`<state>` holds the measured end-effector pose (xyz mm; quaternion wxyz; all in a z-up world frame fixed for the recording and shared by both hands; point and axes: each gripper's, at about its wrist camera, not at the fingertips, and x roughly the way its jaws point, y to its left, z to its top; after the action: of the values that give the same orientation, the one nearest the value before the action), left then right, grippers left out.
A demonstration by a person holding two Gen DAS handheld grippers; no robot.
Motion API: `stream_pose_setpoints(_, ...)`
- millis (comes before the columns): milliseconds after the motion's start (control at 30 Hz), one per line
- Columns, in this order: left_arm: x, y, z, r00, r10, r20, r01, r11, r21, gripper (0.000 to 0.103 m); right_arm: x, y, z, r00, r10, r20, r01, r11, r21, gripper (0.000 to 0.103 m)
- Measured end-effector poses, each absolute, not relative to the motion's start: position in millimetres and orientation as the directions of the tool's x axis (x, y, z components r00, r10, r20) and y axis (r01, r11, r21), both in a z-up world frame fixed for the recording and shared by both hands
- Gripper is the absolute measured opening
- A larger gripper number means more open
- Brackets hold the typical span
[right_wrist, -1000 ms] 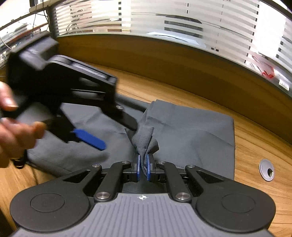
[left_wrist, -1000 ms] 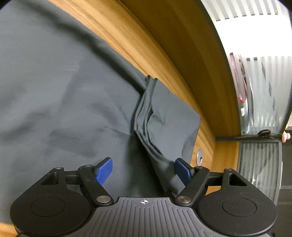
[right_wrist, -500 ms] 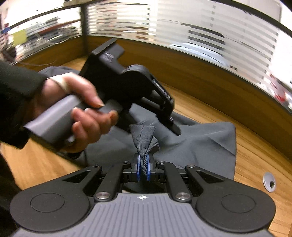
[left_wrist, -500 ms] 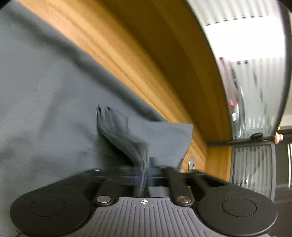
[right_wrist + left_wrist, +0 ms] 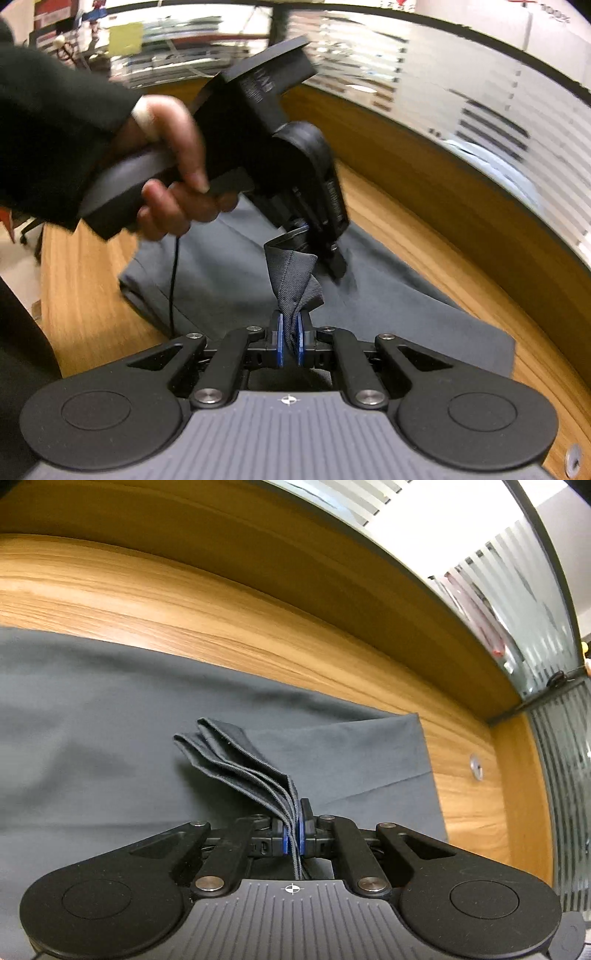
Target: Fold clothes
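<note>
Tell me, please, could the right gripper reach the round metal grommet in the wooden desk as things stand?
Probably not yet: the right gripper is shut on the grey garment, as is the left gripper. The desk toward the grommet looks unobstructed, but it would need to let go first.

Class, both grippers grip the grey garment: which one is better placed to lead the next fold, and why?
Neither clearly. The left gripper and the right gripper both have jaws shut on bunched edges of the grey garment, so the fold likely needs both moving together.

The grey garment [image 5: 110, 738] runs past the left picture edge; beyond it, motion blur smears the striped partition [image 5: 461, 92] behind the bench [image 5: 424, 236], and the left gripper [image 5: 314, 236] hides its own fingertips
</note>
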<state>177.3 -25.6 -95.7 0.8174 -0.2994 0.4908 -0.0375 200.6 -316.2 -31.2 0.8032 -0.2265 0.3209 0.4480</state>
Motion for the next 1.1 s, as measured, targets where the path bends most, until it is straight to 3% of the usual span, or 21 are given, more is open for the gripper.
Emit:
stream_pose_setpoints(367,166,27,-107,0.420,-0.369,-0.829,-0.176,0.863,-0.473,0.008,185,-251,-42,0.368,0.551,-0.749,-0.839,0.544,-0.012,0.008)
stream_pose_setpoints(500,166,29,-114,0.400,-0.356,-0.844,-0.182,0.872,-0.454,0.018,179,-238,-51,0.366,0.515,-0.775,-0.825,0.564,-0.015,0.009)
stream_pose_setpoints(700,157,45,-119,0.407,-0.360,-0.840,-0.209,0.858,-0.469,0.018,174,-225,-68,0.346,0.476,-0.808,-0.802,0.597,0.009,0.020)
stream_pose_setpoints(900,151,55,-125,0.419,-0.379,-0.825,-0.233,0.834,-0.501,0.023,170,-222,-69,0.320,0.487,-0.812,-0.810,0.586,0.032,0.023)
stream_pose_setpoints(1000,148,60,-128,0.425,-0.388,-0.818,-0.244,0.821,-0.517,0.032,170,-223,-64,0.346,0.467,-0.814,-0.809,0.588,-0.006,0.038)
stream_pose_setpoints(1067,148,62,-130,0.432,-0.396,-0.810,-0.255,0.808,-0.531,0.032,170,-219,-64,0.339,0.462,-0.819,-0.814,0.581,-0.009,0.056)
stream_pose_setpoints(1100,149,62,-131,0.440,-0.400,-0.804,-0.264,0.798,-0.542,0.032,170,-217,-65,0.334,0.460,-0.823,-0.817,0.576,-0.009,0.057)
